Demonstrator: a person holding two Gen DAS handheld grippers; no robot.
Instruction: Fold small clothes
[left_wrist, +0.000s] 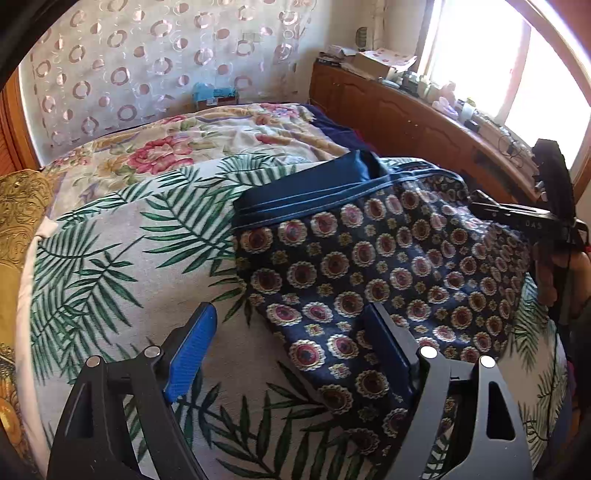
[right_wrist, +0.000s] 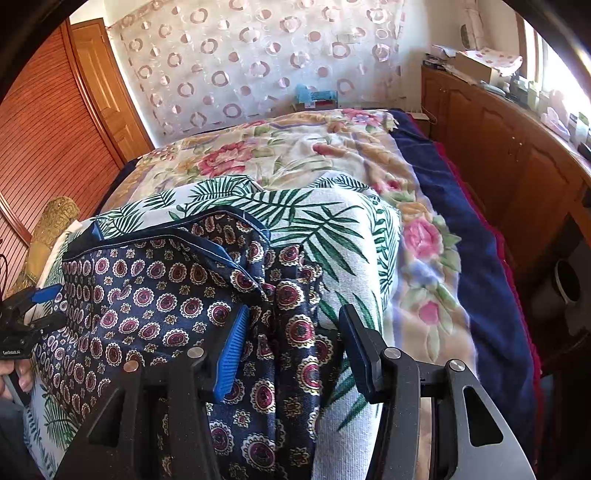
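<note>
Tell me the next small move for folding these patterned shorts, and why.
Probably close the right gripper on the bunched edge of the shorts between its fingers. Its jaws stand apart around that fold without pinching it, while the left gripper hangs open over the opposite edge, so nothing is held yet.

We see a palm-leaf cloth (left_wrist: 122, 251) on the bed, a floral blanket (right_wrist: 280, 151) behind it, a ring-patterned curtain (right_wrist: 251, 62) and a cluttered wooden cabinet (left_wrist: 406, 114) under the window (left_wrist: 480, 55).
</note>
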